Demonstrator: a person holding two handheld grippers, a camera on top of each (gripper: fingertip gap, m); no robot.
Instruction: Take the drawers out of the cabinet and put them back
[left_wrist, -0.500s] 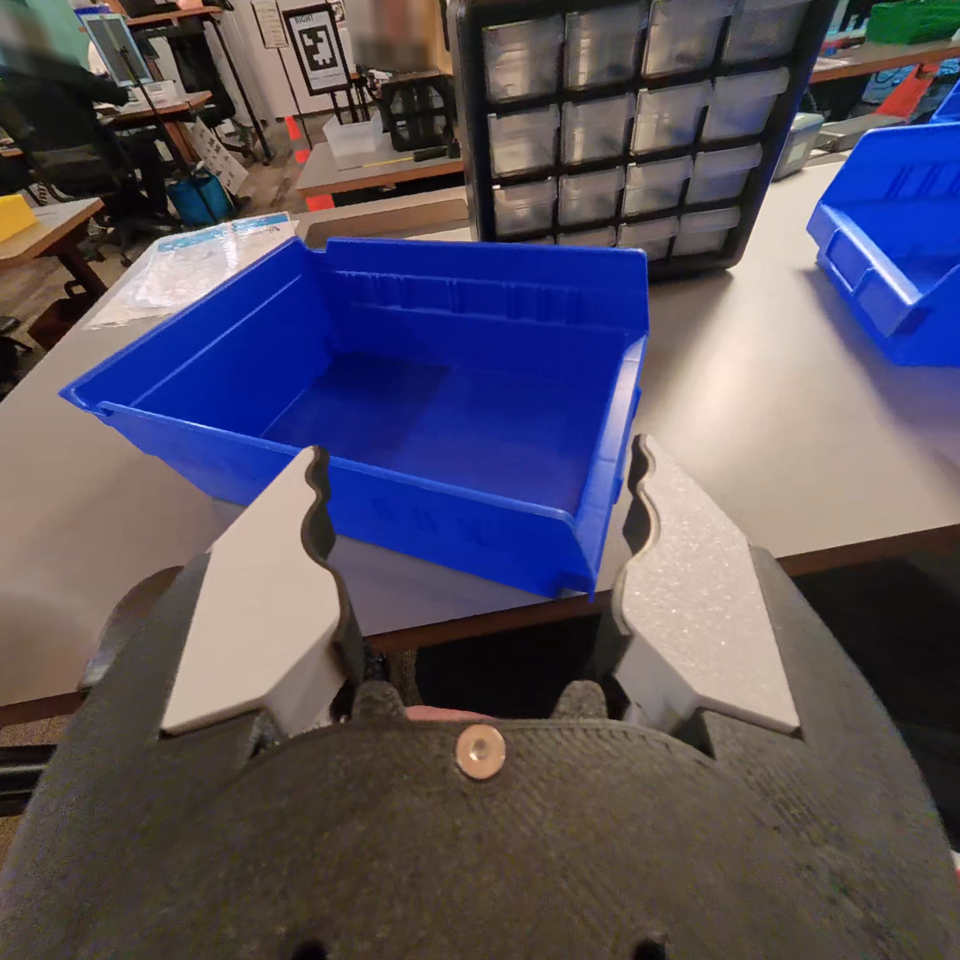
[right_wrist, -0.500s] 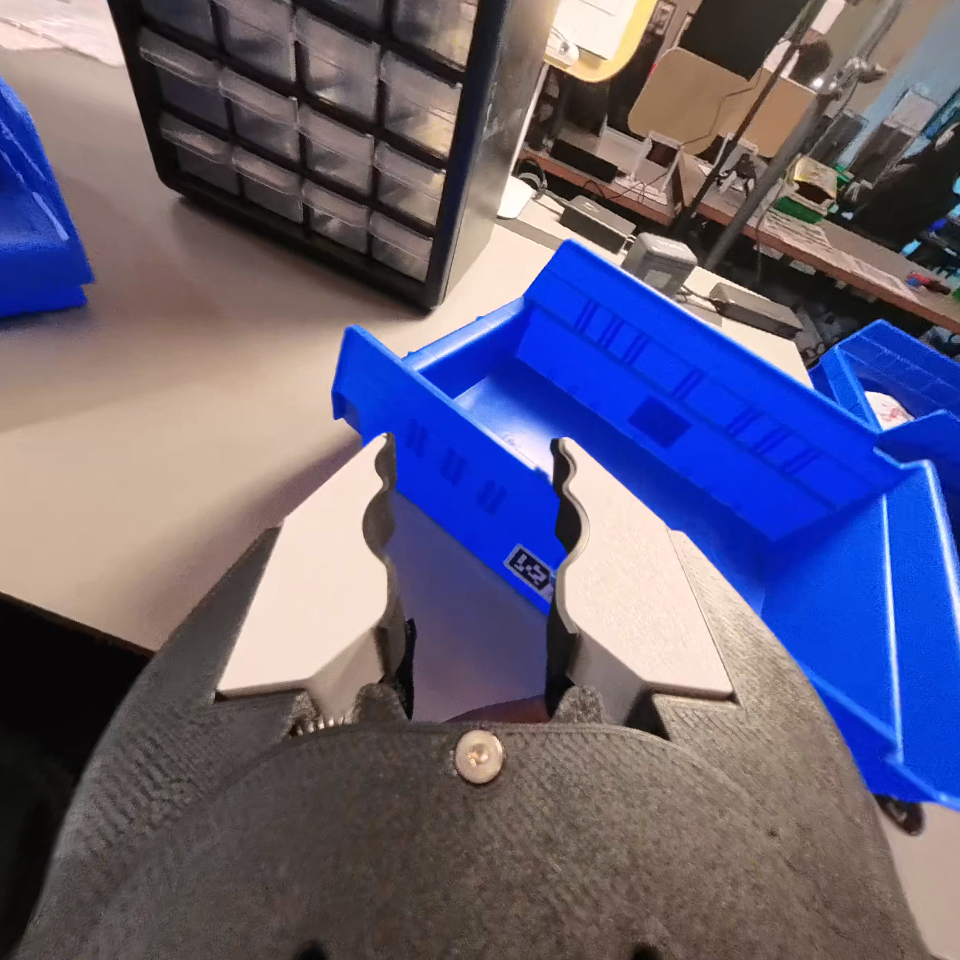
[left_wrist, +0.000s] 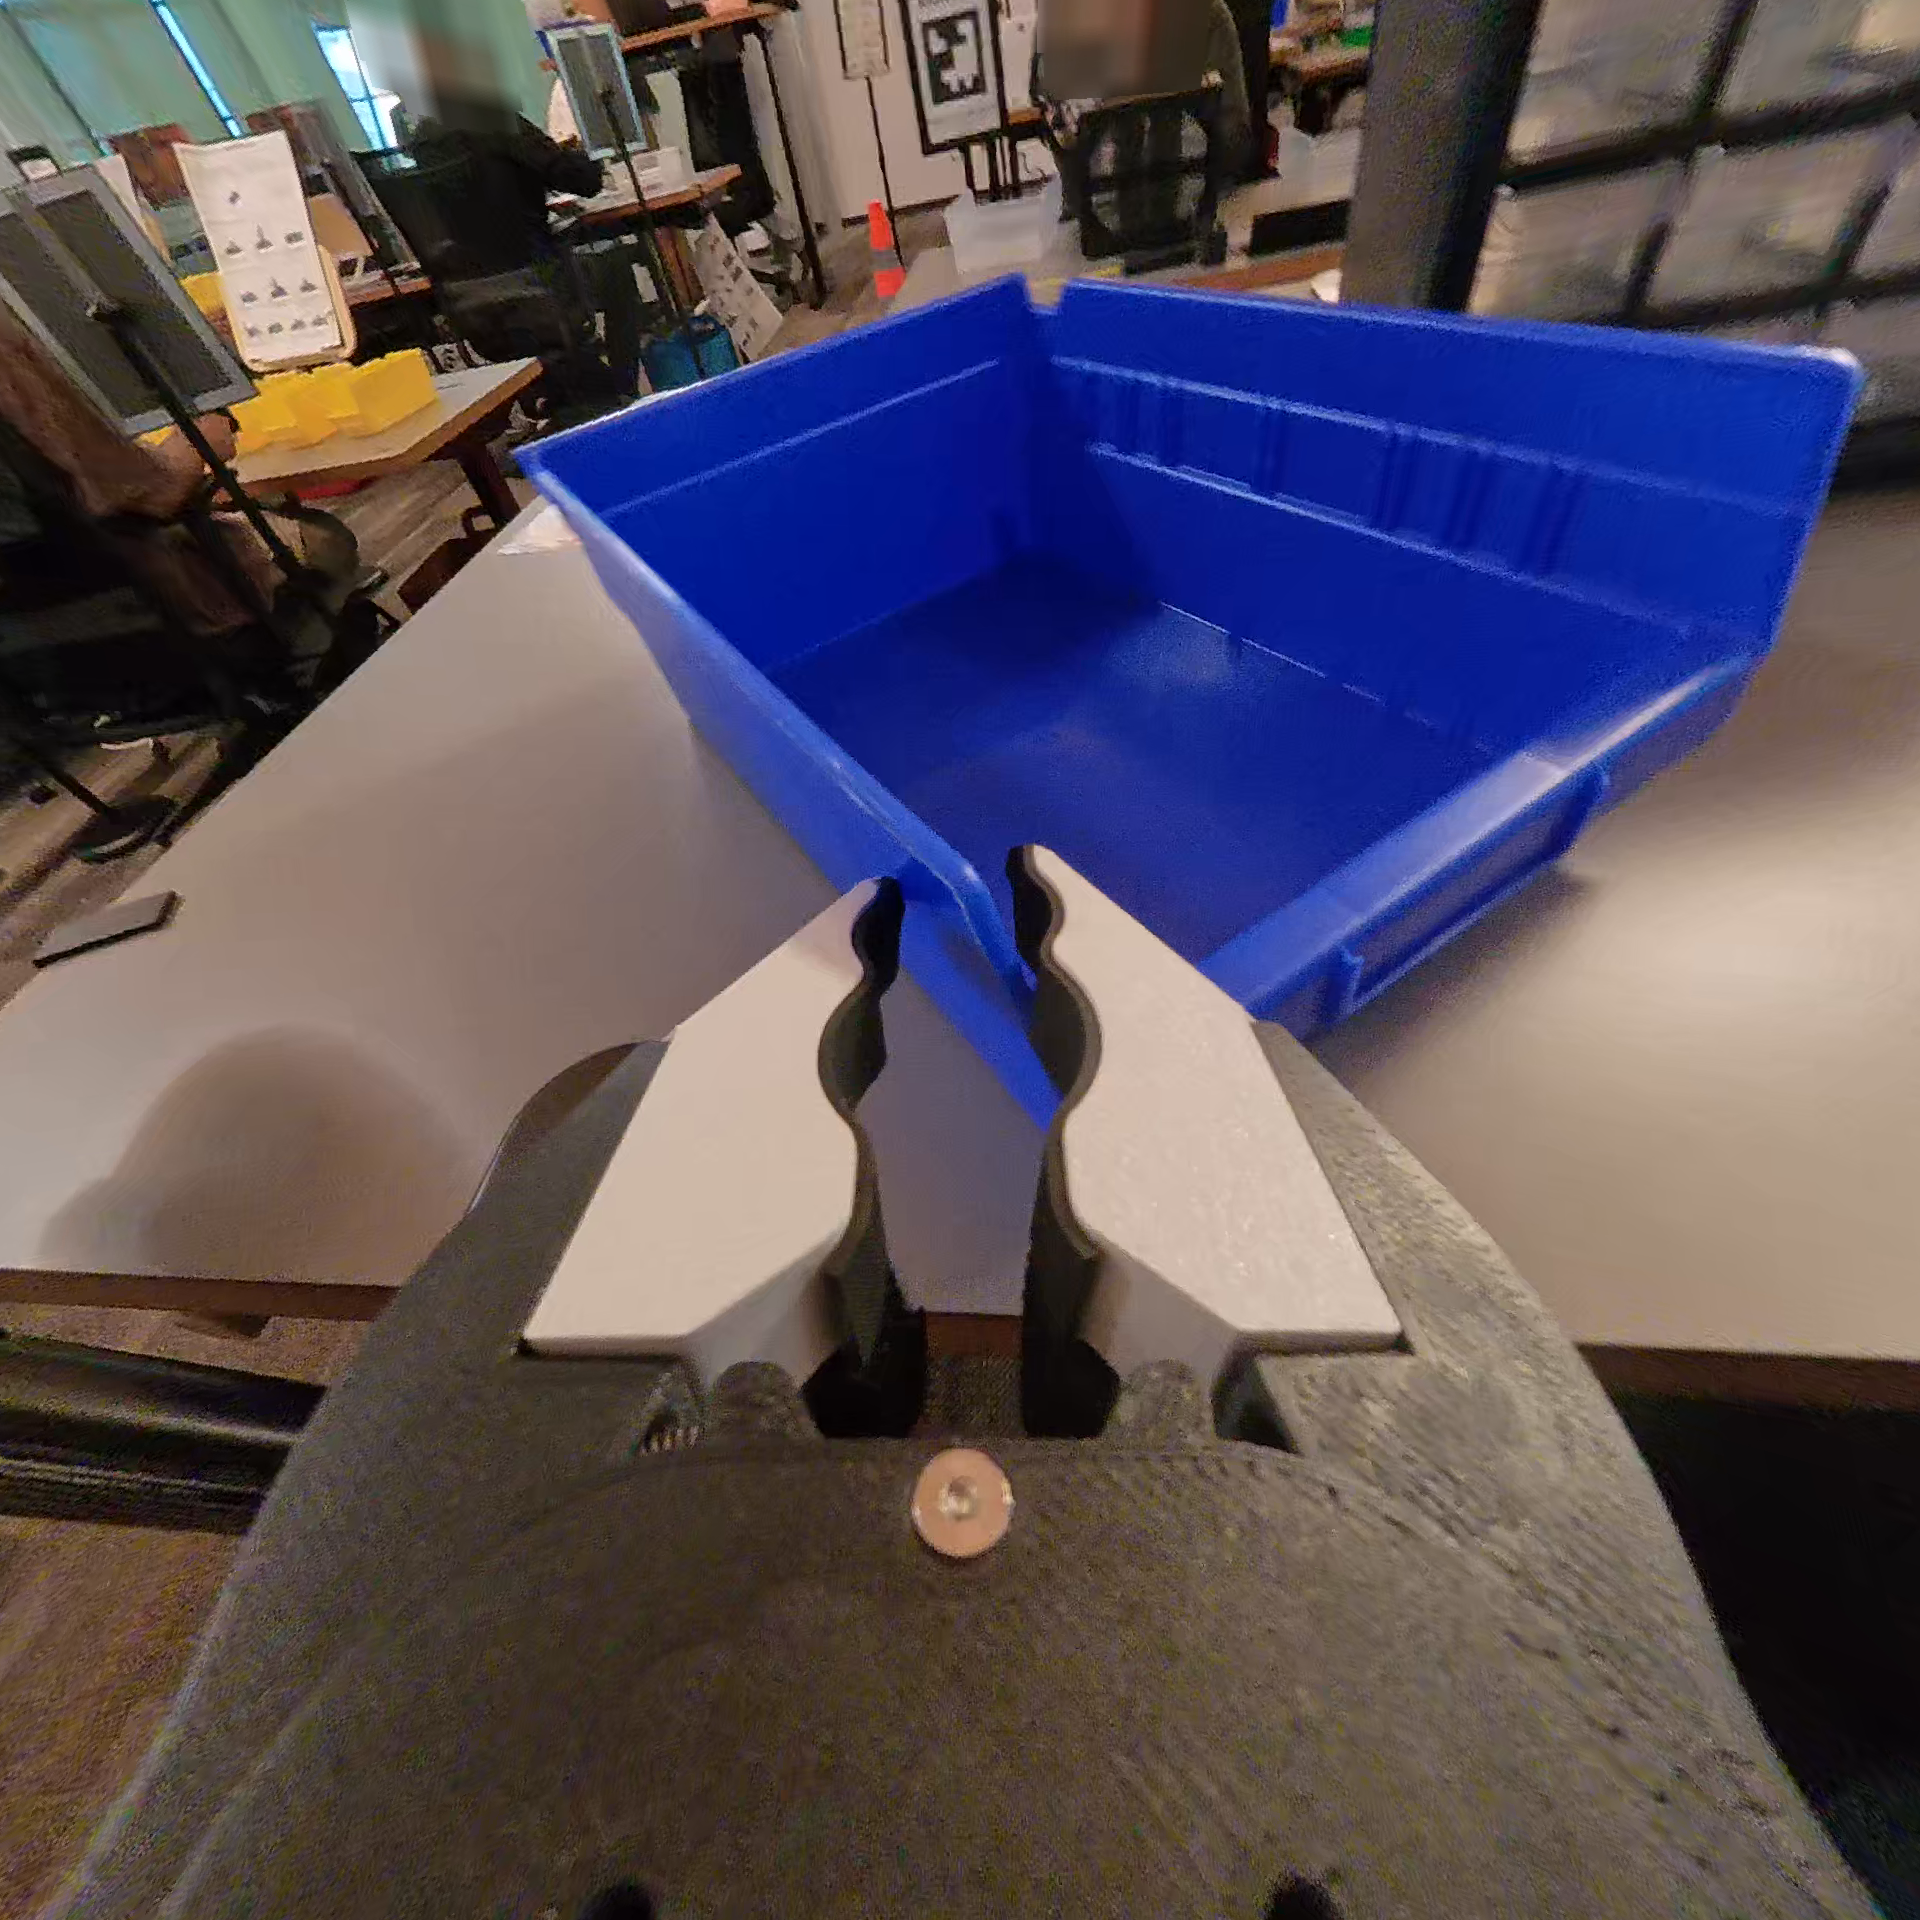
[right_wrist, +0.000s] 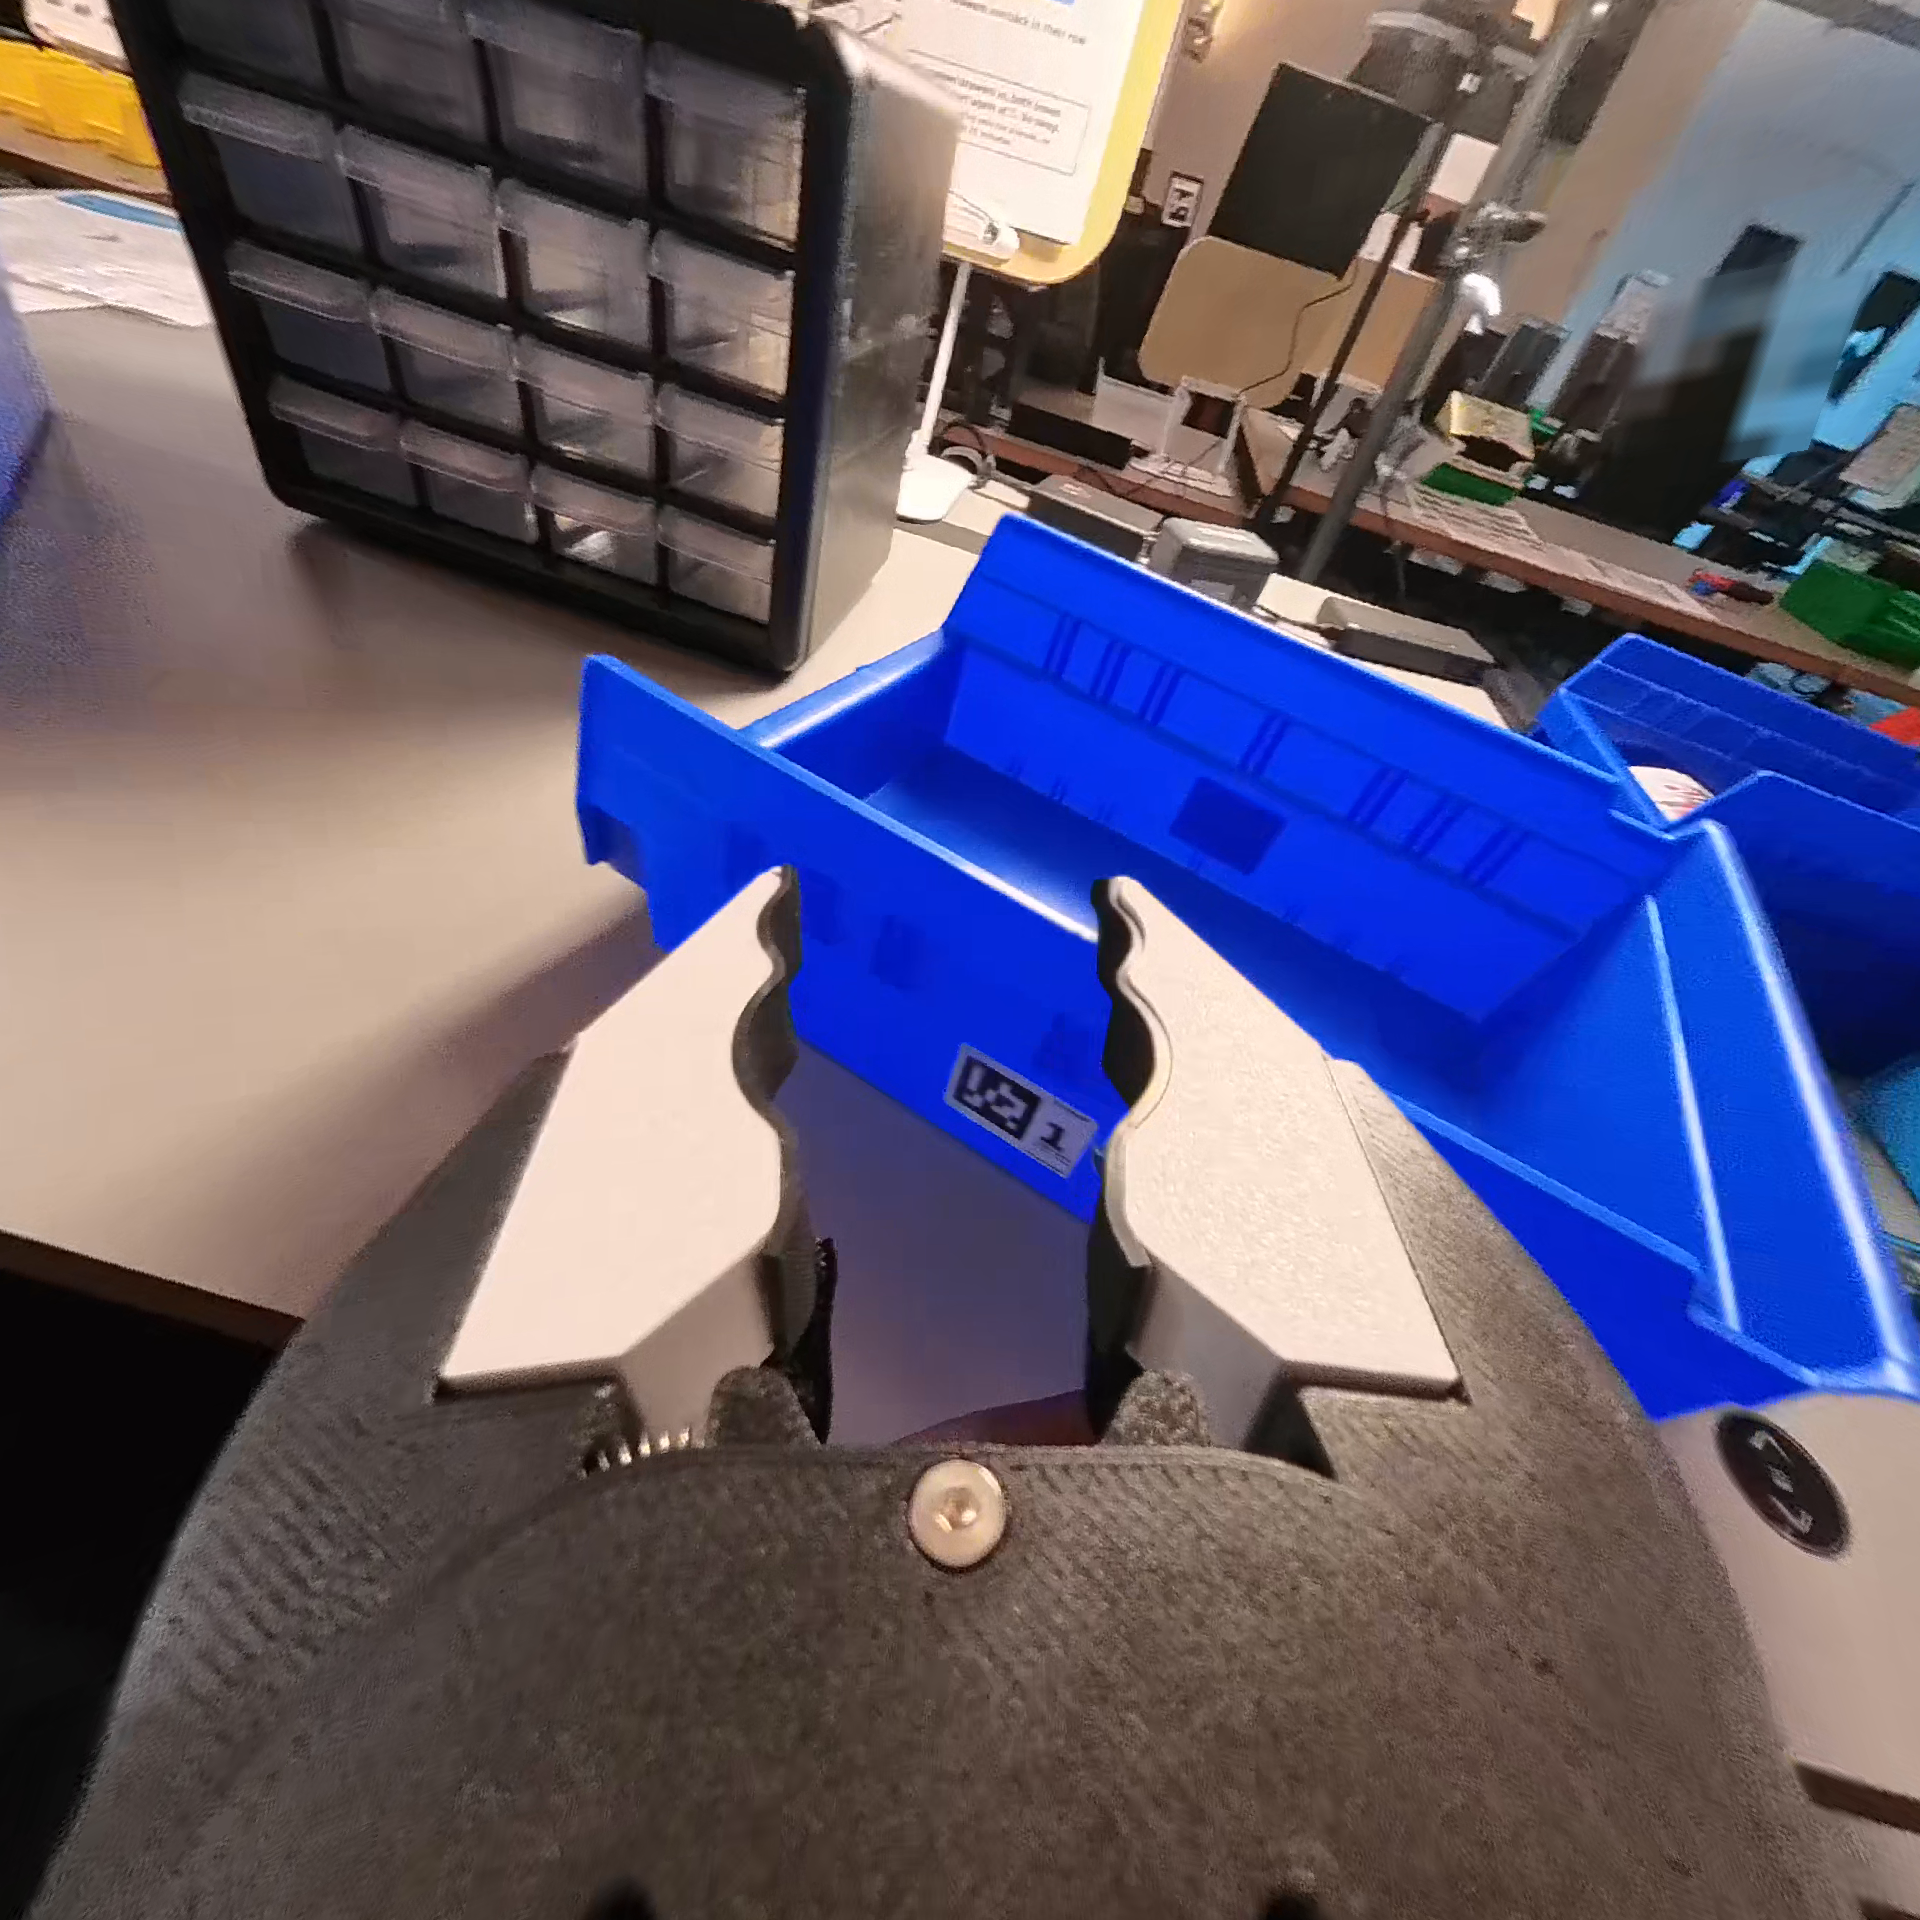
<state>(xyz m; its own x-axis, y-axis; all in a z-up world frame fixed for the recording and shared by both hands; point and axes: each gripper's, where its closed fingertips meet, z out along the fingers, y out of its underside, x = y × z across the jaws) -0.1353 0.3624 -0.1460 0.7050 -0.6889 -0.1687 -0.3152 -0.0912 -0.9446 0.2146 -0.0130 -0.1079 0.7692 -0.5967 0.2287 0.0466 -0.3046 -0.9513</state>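
In the left wrist view an empty blue bin (left_wrist: 1195, 727) sits on the grey table (left_wrist: 416, 883). My left gripper (left_wrist: 951, 883) is at the bin's near corner. Its fingers are closed on the bin's side wall, one pad outside and one inside. In the right wrist view a second blue bin (right_wrist: 1195, 862) bearing a small sticker lies in front of my right gripper (right_wrist: 945, 894). Its near wall runs slantwise between the fingers, which stand wide apart and do not press on it. The black cabinet (right_wrist: 499, 312) with several clear drawers stands behind, all drawers in. It also shows blurred in the left wrist view (left_wrist: 1683, 166).
A third blue bin (right_wrist: 1766, 769) sits at the right behind the second one. A flat black item (left_wrist: 104, 925) lies on the table at the left. Yellow bins (left_wrist: 322, 400) stand on another table, and a person sits beyond. The table's front edge (left_wrist: 208, 1288) is just below both grippers.
My left gripper has swung to the bin's near corner, and its fingers have gone from wide open to closed on the side wall. My right gripper has barely moved and stays open.
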